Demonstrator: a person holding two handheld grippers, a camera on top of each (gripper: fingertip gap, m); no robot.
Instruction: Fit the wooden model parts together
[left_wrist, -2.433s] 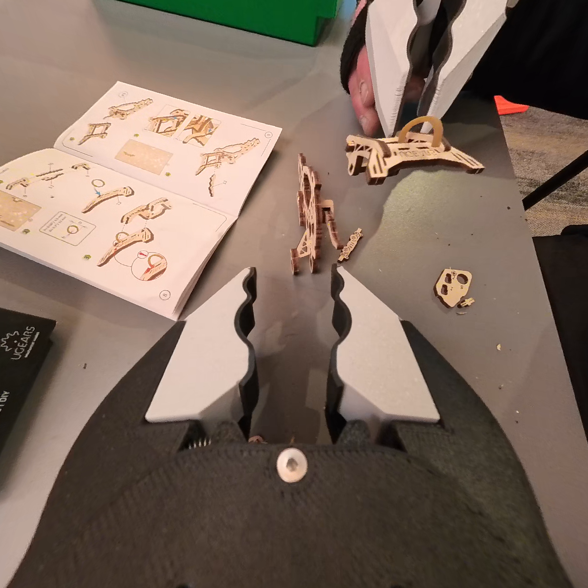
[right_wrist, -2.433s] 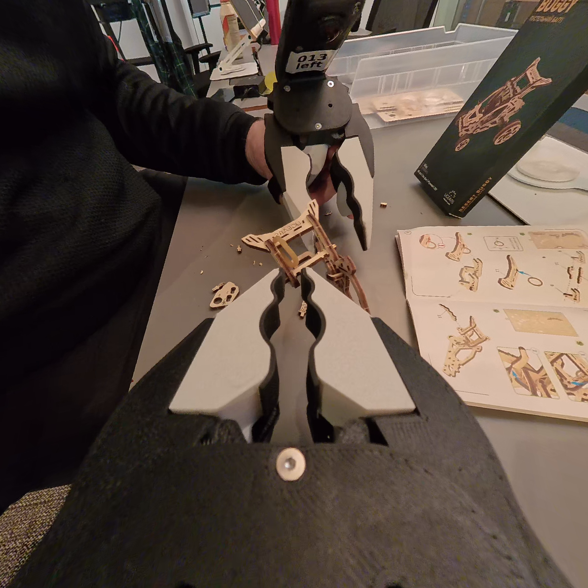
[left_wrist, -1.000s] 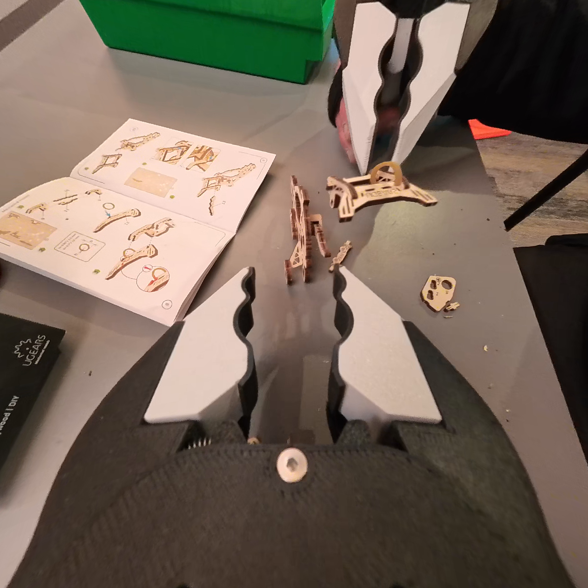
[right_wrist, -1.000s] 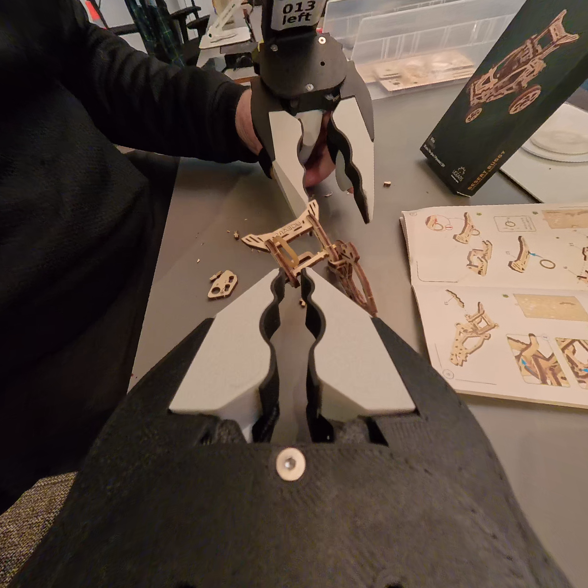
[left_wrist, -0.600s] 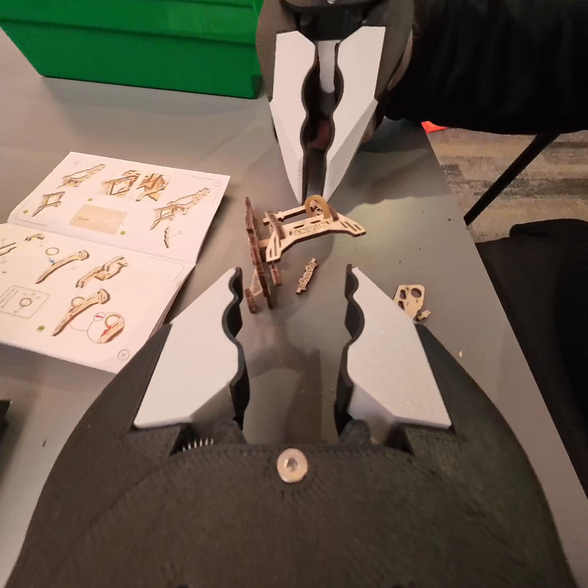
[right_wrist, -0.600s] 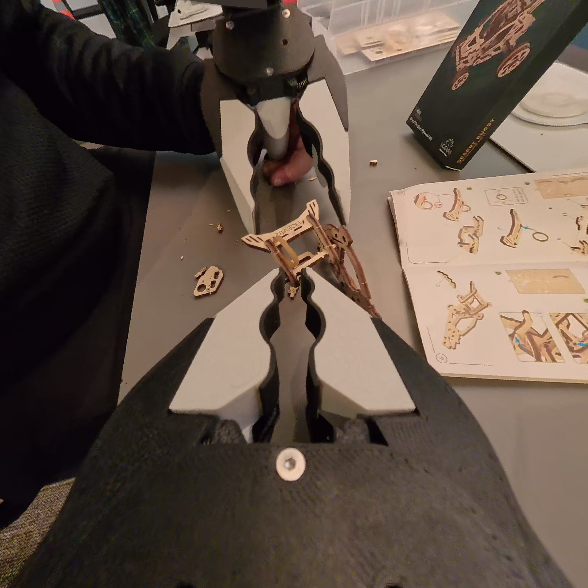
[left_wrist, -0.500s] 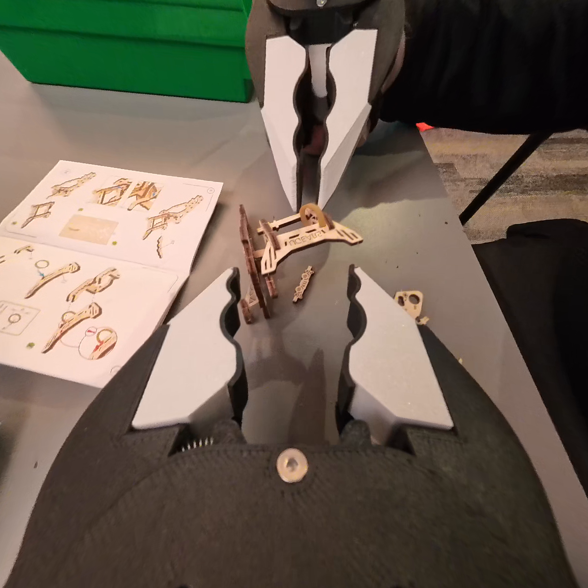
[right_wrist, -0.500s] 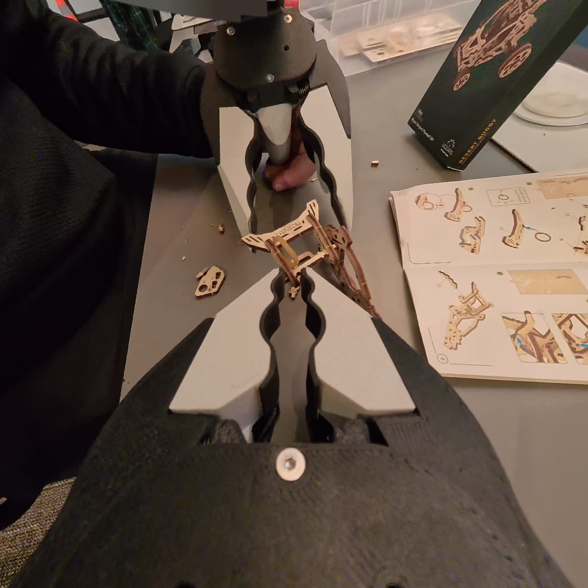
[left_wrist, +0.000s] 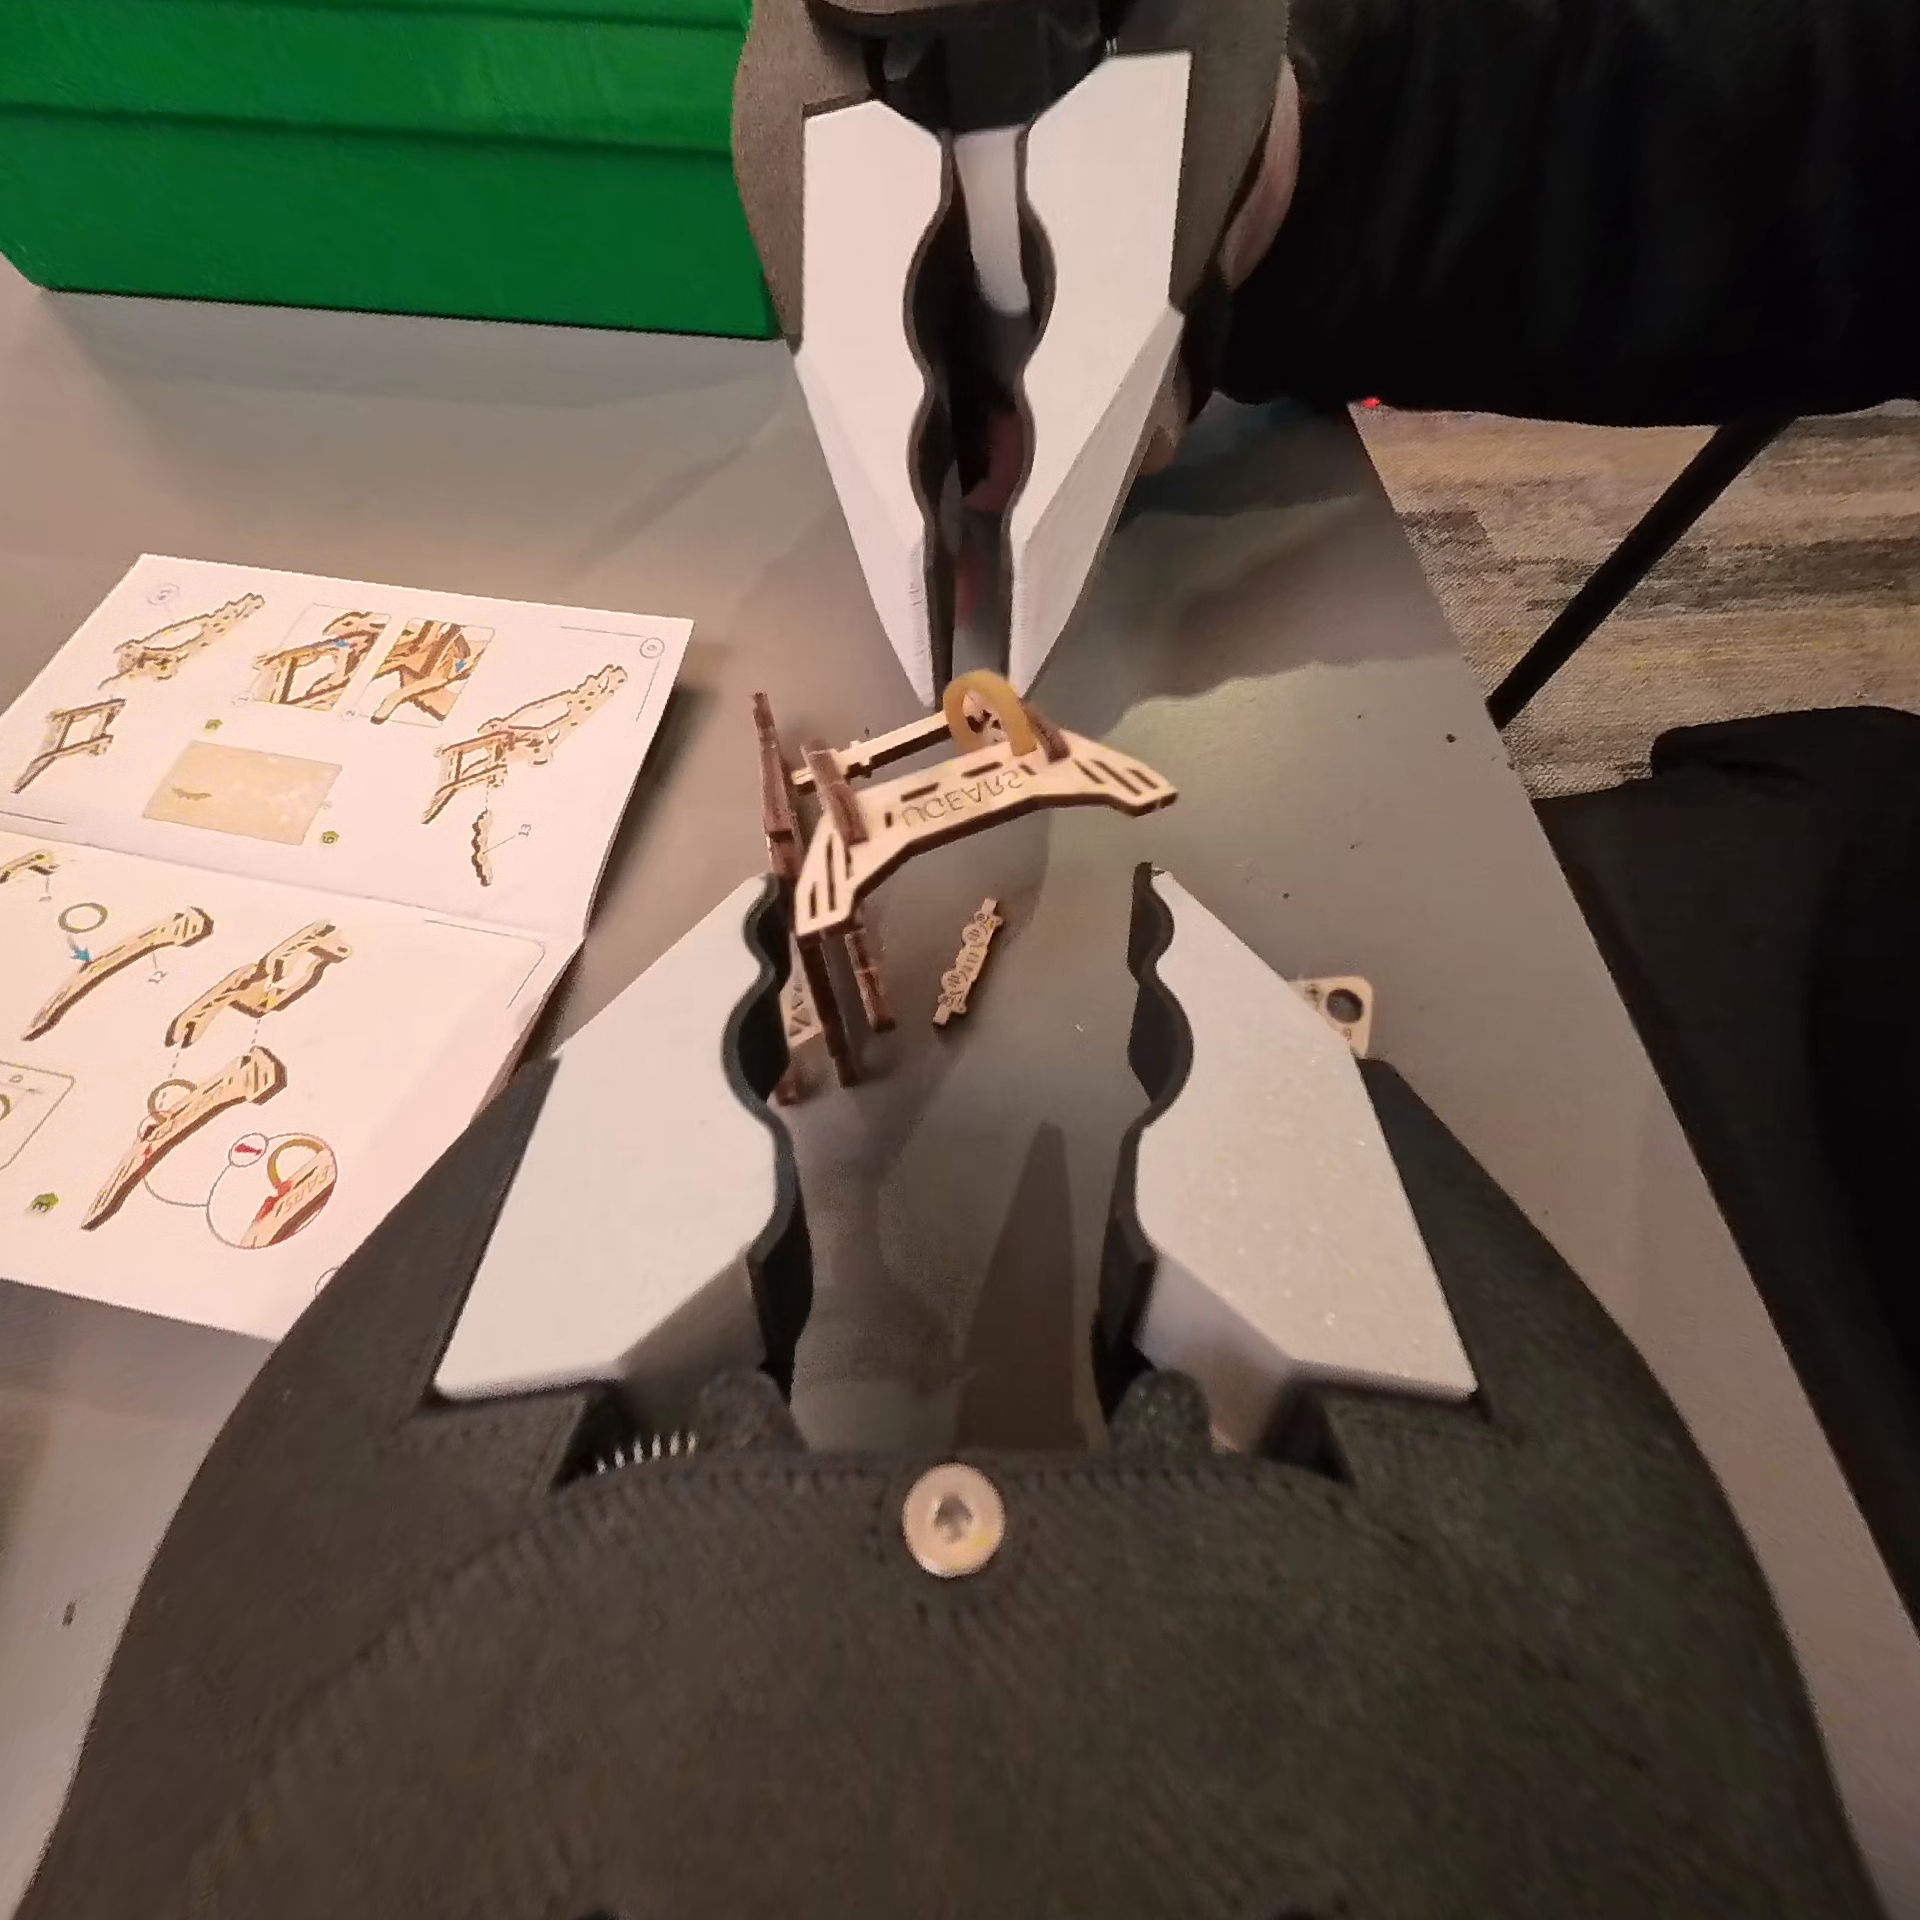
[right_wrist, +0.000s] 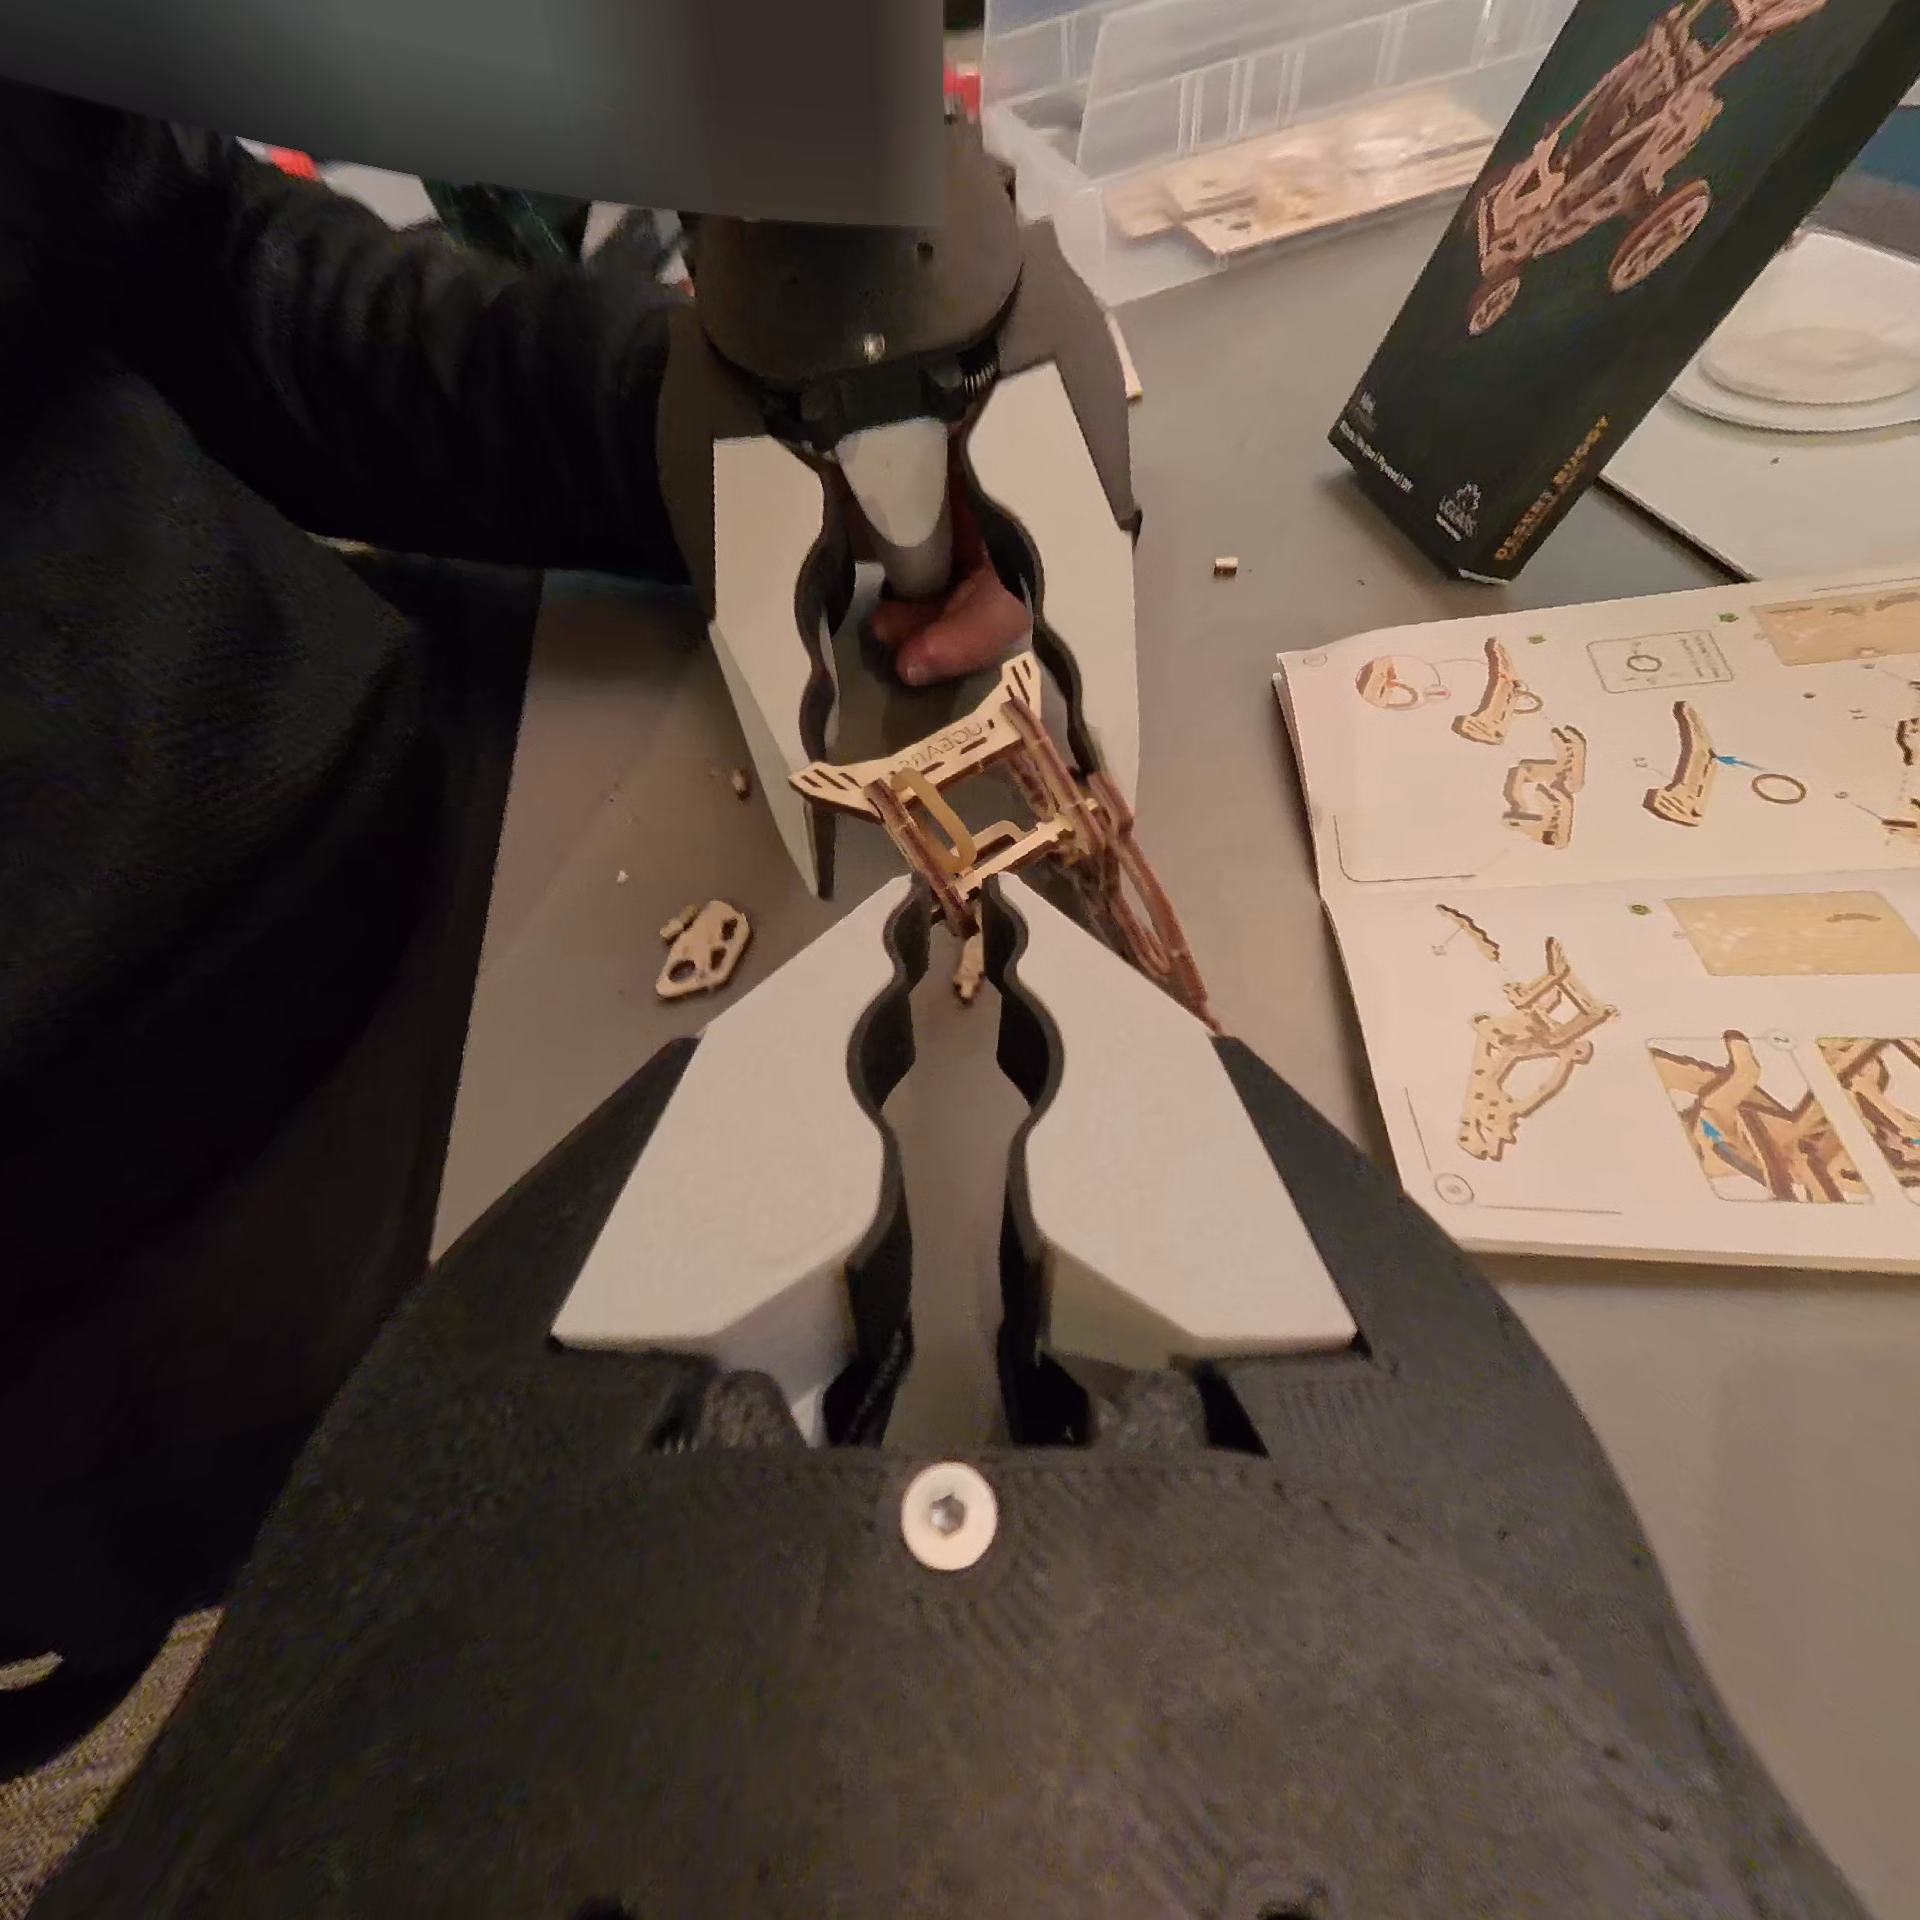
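The right gripper (right_wrist: 961, 899) pinches the frame (right_wrist: 961, 800) thinly, the left gripper (left_wrist: 951, 883) gapes empty; a bump could snap it.

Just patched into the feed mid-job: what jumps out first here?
The right gripper is shut on a pale wooden frame, held up between both grippers. The left gripper is open around its near end, beside a darker wooden assembly standing on the grey table. An open instruction booklet lies nearby.
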